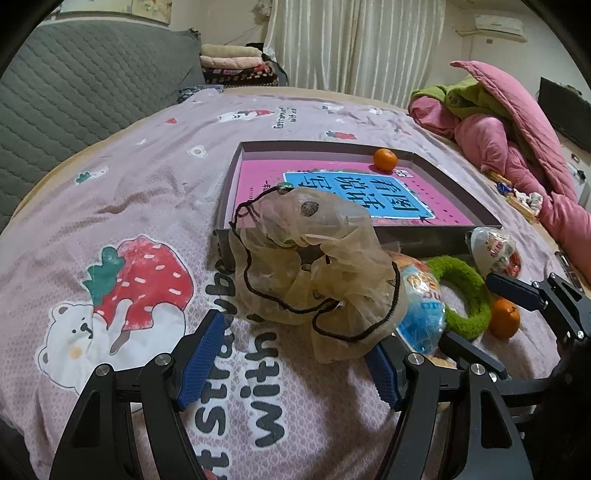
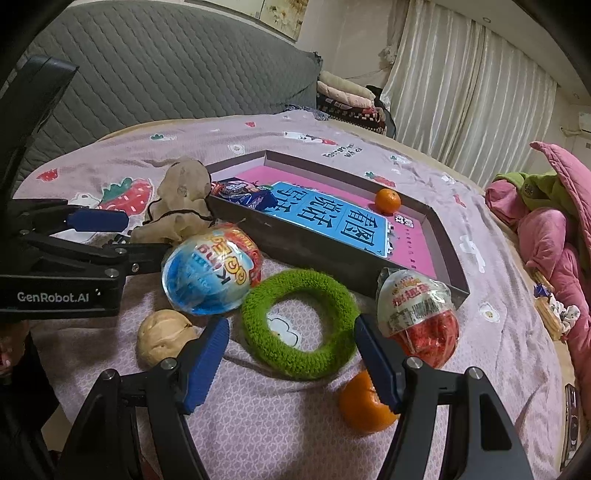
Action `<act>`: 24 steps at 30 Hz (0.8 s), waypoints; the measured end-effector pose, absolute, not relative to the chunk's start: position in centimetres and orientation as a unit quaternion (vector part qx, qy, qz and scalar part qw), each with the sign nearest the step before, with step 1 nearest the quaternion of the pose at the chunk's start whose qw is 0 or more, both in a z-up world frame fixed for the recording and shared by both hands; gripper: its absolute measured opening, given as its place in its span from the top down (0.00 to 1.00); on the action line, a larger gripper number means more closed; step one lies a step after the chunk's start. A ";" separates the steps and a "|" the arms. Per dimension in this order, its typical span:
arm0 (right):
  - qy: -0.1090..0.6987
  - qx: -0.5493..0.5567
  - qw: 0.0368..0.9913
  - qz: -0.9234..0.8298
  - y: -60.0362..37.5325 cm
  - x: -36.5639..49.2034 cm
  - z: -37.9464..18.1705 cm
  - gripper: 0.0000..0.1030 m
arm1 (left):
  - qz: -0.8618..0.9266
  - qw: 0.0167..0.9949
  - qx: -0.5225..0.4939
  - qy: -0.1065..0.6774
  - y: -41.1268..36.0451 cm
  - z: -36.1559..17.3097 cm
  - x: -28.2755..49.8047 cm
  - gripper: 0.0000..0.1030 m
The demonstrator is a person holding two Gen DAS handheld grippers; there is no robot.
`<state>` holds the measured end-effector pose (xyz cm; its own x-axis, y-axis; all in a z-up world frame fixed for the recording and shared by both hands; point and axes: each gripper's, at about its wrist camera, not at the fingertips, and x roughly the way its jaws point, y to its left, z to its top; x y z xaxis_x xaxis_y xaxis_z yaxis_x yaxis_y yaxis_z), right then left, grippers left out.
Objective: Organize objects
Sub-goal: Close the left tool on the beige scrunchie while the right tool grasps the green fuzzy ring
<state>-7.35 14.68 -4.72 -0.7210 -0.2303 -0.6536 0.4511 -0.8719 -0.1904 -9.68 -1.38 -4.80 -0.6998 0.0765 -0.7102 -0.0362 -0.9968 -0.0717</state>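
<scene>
The left claw (image 1: 291,354) stands wide, empty, before the beige pouch (image 1: 314,273) at the box's (image 1: 443,242) near-left corner. The right claw (image 2: 291,362), also wide and empty, frames the green ring (image 2: 299,325). Better to close low on the pouch's bunched middle, clear of the cord.

A wide bed under a mauve strawberry-and-bear printed sheet (image 1: 155,177) meets a grey quilted headboard (image 1: 92,85), with pale pleated curtains (image 1: 354,44) and a white wall-mounted air conditioner (image 1: 498,24) behind.
</scene>
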 end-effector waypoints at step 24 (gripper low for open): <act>0.229 0.338 0.191 -0.893 12.9 -8.9 -6.5 0.75 | 0.914 0.010 -0.402 -0.045 -2.4 -6.0 -12.5 0.28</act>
<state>-8.91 12.94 -6.47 -0.6992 -0.1869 -0.6901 0.4955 -0.8225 -0.2792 -12.46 -2.39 -5.98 -0.6762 0.0549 -0.7346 0.0178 -0.9957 -0.0908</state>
